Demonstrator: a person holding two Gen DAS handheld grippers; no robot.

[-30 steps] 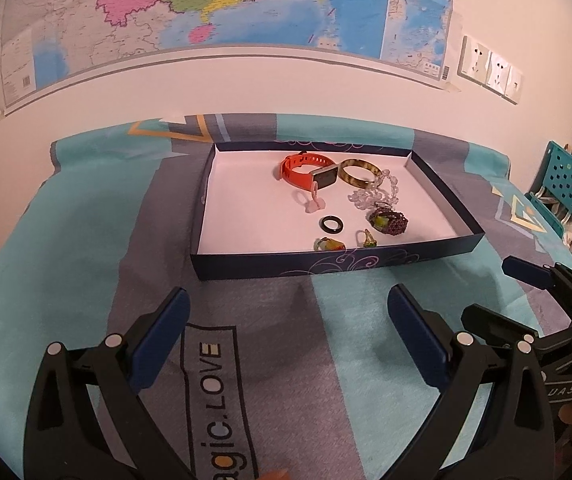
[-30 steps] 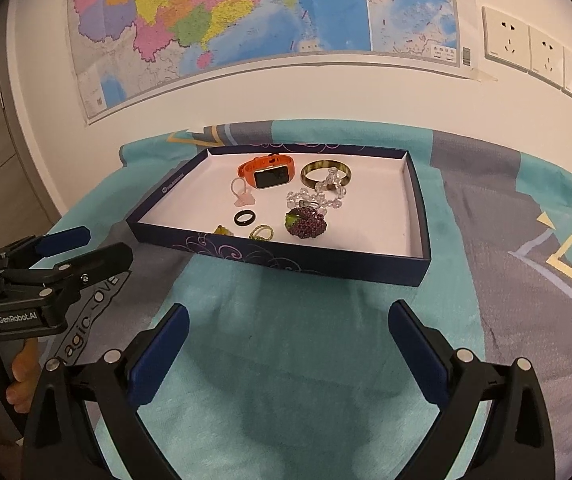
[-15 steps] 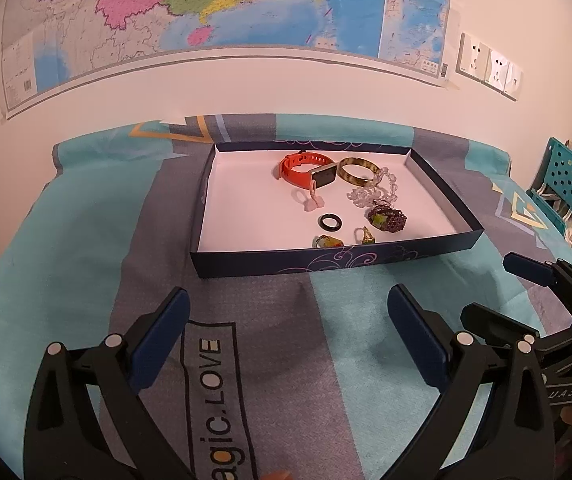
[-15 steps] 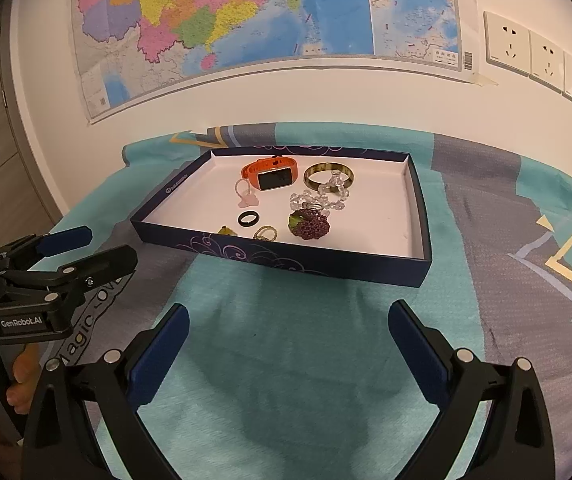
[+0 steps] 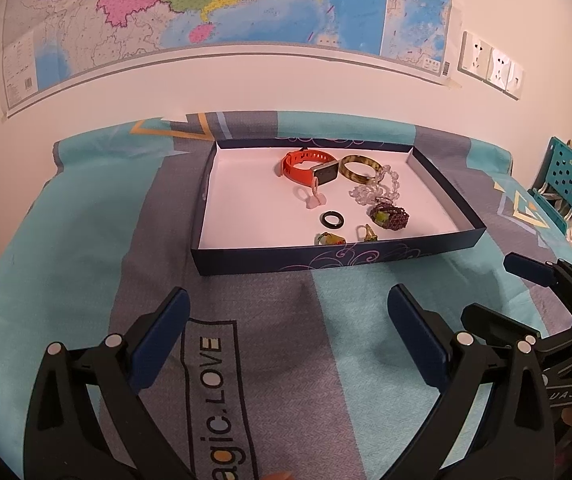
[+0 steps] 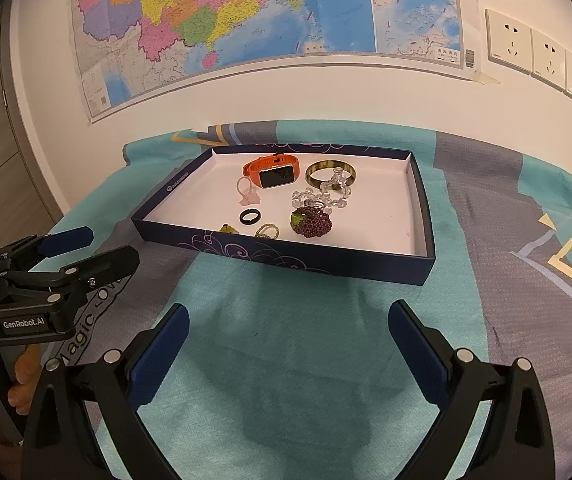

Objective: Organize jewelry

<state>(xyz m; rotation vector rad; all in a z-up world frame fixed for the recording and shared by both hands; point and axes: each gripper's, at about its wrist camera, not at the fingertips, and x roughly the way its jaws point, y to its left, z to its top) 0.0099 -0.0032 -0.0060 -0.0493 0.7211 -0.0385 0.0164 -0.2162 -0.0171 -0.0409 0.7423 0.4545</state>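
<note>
Both tongs, left (image 5: 286,328) and right (image 6: 286,344), wide, empty, short of box (image 6: 422,216). Jewelry clustered mid-box: watch (image 6: 272,172), bangle (image 6: 328,172). Risk: bead chain (image 6: 322,196) overlaps bangle; lifting either drags the other.

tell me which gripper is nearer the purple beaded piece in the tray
Right, though only slightly. The purple beaded piece lies toward the tray's right half; the right gripper hovers roughly straight in front of it, while the left gripper sits further off to its left.
</note>
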